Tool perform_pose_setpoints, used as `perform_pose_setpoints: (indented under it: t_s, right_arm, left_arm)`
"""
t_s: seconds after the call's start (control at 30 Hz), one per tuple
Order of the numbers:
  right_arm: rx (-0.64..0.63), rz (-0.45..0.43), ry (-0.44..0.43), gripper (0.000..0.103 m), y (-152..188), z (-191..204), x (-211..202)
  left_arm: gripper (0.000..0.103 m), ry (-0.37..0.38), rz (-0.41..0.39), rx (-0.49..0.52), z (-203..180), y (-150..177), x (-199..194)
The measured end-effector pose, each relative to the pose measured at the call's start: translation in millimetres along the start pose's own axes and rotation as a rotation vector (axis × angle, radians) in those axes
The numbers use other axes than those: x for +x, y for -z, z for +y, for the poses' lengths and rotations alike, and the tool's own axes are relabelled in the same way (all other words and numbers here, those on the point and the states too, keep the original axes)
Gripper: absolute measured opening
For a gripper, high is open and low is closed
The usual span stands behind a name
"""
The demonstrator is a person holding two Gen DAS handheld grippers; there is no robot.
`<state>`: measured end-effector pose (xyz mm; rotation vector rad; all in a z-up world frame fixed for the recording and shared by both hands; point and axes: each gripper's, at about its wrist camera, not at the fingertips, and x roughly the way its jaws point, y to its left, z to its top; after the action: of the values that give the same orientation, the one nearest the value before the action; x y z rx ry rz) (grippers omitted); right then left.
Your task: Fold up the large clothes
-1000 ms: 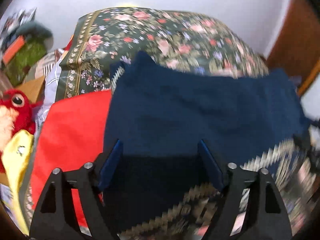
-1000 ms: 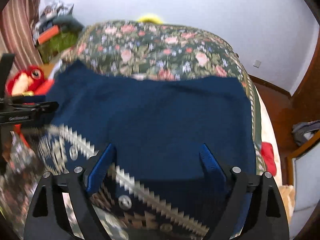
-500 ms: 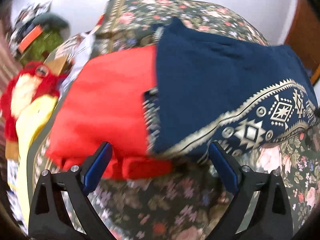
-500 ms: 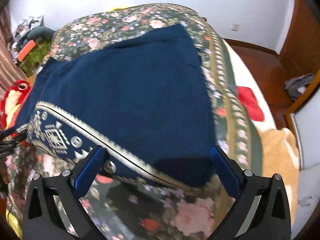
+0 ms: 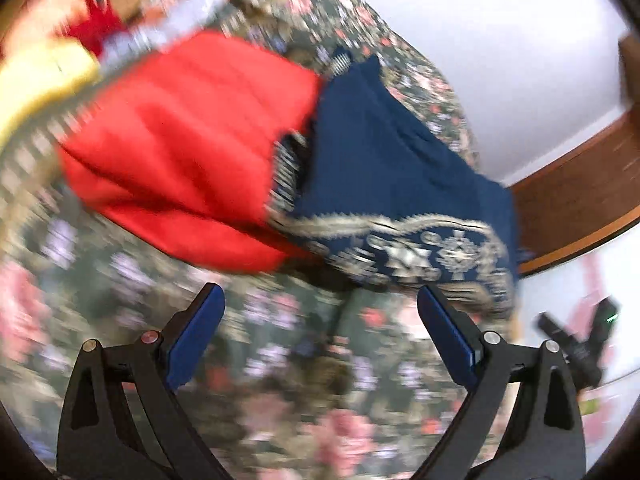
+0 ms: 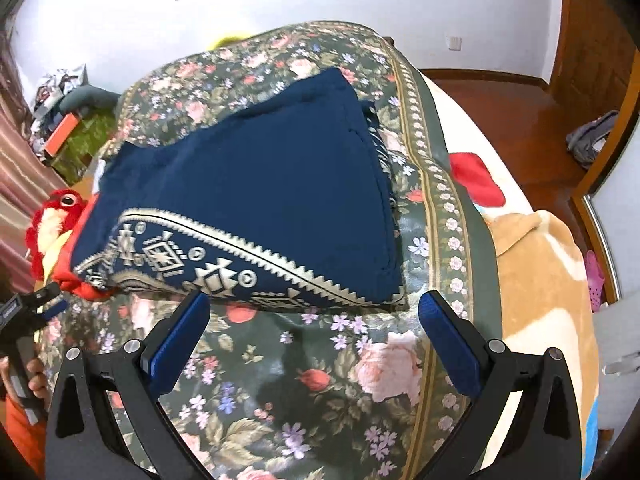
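A folded navy garment (image 6: pixel 256 200) with a cream patterned border lies on the floral bedspread (image 6: pixel 304 392); it also shows in the blurred left wrist view (image 5: pixel 392 168). A folded red garment (image 5: pixel 188 140) lies beside it on the left, touching it. My left gripper (image 5: pixel 320 312) is open and empty, held back from both garments' near edges. My right gripper (image 6: pixel 314 320) is open and empty, just short of the navy garment's near edge. The left gripper shows at the left edge of the right wrist view (image 6: pixel 24 312).
A red and yellow plush toy (image 6: pixel 52 216) sits at the bed's left side. A tan blanket (image 6: pixel 540 280) covers the bed's right side. A wooden door (image 6: pixel 592 28) and floor are at the right, clutter (image 6: pixel 68 120) at the back left.
Both grippers have pulled back from over the navy garment to the bare bedspread in front of it. The left view has swung left and tilted, now blurred.
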<state>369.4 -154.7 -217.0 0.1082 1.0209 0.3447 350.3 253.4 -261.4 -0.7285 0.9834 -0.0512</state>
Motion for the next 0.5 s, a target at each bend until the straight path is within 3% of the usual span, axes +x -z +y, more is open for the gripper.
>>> perform_pose_setpoints:
  t_s: [0.13,0.4,0.5]
  right_arm:
    - [-0.012,-0.001,-0.024,0.103,1,3,0]
    - [0.010,0.048,-0.033,0.103,7,1,21]
    - [0.012,0.067,-0.040,0.103,9,1,28]
  left_arm:
    - [0.098,0.118,0.075,-0.079,-1,1,35]
    - [0.092,0.200,0.102,-0.162,-14,-14,89]
    - [0.079,0.206,0.077,-0.148,-24,-24,86]
